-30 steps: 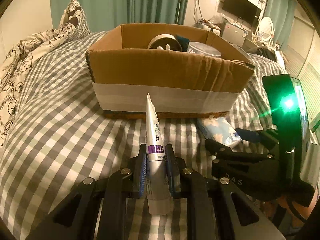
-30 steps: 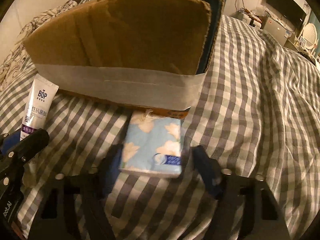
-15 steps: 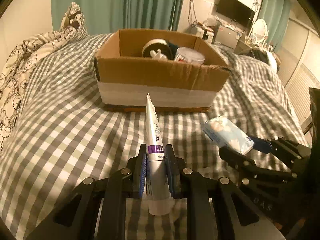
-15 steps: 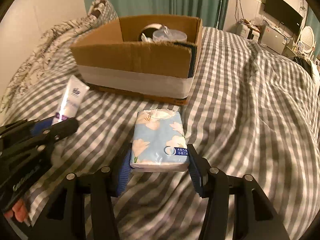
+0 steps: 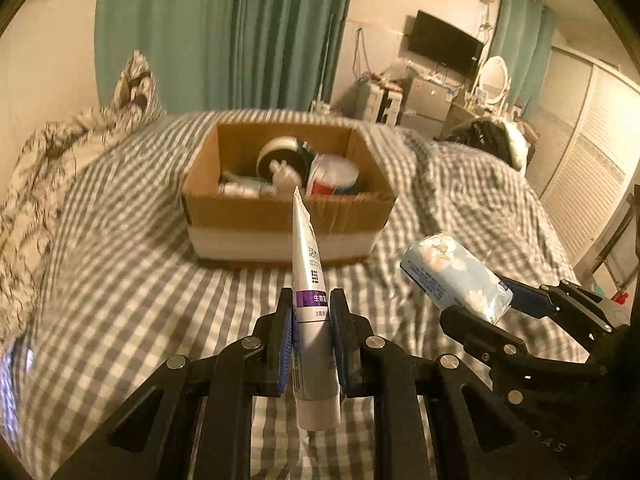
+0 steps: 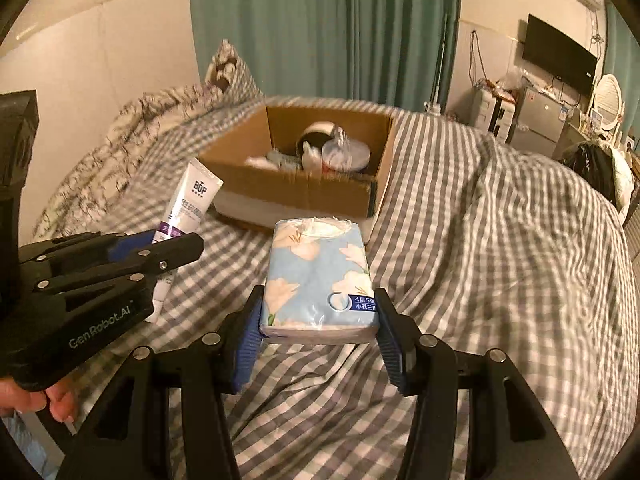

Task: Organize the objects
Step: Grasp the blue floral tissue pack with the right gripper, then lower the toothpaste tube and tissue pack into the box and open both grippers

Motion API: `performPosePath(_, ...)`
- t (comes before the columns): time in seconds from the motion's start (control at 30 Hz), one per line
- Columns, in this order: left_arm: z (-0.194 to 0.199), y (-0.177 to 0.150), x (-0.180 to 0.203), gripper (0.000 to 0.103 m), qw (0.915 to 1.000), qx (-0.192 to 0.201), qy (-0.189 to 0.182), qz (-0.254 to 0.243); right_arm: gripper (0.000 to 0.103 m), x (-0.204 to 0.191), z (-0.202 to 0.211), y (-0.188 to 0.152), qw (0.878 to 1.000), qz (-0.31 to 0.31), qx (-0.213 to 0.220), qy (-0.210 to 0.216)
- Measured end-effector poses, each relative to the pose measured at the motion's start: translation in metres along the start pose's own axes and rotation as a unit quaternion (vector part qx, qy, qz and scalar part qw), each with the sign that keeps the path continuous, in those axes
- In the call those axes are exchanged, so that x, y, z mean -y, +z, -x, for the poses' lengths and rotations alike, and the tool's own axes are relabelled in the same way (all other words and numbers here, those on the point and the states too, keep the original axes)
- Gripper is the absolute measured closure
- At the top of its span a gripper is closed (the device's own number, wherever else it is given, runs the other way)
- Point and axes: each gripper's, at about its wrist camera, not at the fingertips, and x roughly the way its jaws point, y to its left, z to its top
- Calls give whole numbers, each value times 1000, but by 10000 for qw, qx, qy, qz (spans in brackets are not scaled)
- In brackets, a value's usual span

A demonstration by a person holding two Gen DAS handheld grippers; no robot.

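My left gripper (image 5: 313, 312) is shut on a white tube with a purple band (image 5: 310, 280), held above the checked bedspread with its crimped end toward the box. My right gripper (image 6: 318, 312) is shut on a blue flowered tissue pack (image 6: 318, 276), also lifted off the bed. In the left wrist view the tissue pack (image 5: 454, 276) hangs at the right in the right gripper (image 5: 496, 308). In the right wrist view the tube (image 6: 188, 216) sits at the left in the left gripper (image 6: 168, 246). Ahead stands an open cardboard box (image 5: 288, 216) (image 6: 304, 196) holding a tape roll, a bottle and a lidded cup.
The box rests on a bed with a grey checked cover (image 6: 500, 248). A floral quilt and pillow (image 5: 60, 160) lie at the left. Green curtains, a wall TV (image 5: 442, 48), a small fridge and a round mirror stand behind. A hand (image 6: 36, 400) grips the left tool.
Both grippers have risen and drawn back from the box, carrying the tube and the tissue pack. The pack left the bed after the right jaws closed on it. The box interior now shows.
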Motion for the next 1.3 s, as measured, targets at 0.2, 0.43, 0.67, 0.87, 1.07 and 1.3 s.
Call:
performPosePath(0.2, 19, 35, 10, 85, 9992, 356, -83, -178, 52, 5, 32, 28, 9988, 41, 481, 71)
performPosePath(0.43, 24, 86, 9, 85, 9971, 707, -25, -288, 52, 11, 46, 75, 9955, 235, 920, 71)
performPosePath(0.67, 10, 135, -2, 85, 9949, 918, 155, -389, 52, 18, 39, 127, 9923, 319, 1187, 160)
performPosePath(0.87, -22, 163, -19, 85, 9950, 858, 309, -405, 52, 22, 12, 167, 9916, 343, 1231, 218)
performPosePath(1.07, -64, 179, -37, 85, 9970, 650, 347, -250, 52, 24, -31, 200, 9925, 361, 1131, 308)
performPosePath(1.3, -120, 173, -55, 85, 9990, 215, 381, -112, 51, 33, -90, 212, 9951, 128, 870, 448)
